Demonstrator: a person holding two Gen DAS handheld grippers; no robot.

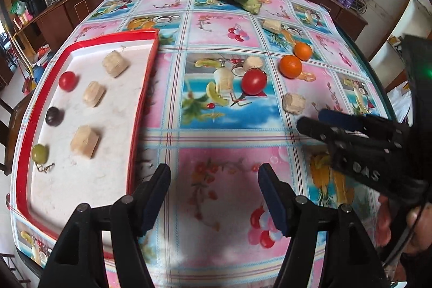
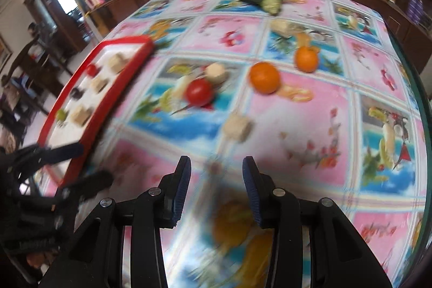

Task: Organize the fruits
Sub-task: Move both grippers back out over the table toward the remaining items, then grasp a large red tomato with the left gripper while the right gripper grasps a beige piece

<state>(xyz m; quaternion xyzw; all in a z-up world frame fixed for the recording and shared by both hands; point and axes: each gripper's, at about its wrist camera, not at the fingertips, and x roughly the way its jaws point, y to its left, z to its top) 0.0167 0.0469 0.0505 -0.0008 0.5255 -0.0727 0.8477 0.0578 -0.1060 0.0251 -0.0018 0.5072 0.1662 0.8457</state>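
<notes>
On my left sits the red-rimmed tray (image 1: 145, 88), already holding a small tomato (image 1: 67, 81), a dark plum (image 1: 54, 115), a green grape (image 1: 40, 153) and pale blocks. My left gripper (image 1: 213, 196) hangs wide and empty just right of it. Ahead lies the big tomato (image 1: 253, 81) — round, no long axis — with a beige block (image 1: 294, 103) nearer my right gripper (image 2: 216, 185), whose jaws stand narrow with nothing between them. Two oranges (image 1: 290, 66) sit farther right, likely the right hand's reach. Only "DAS" — raised letters on the right gripper's body — reads clearly.
</notes>
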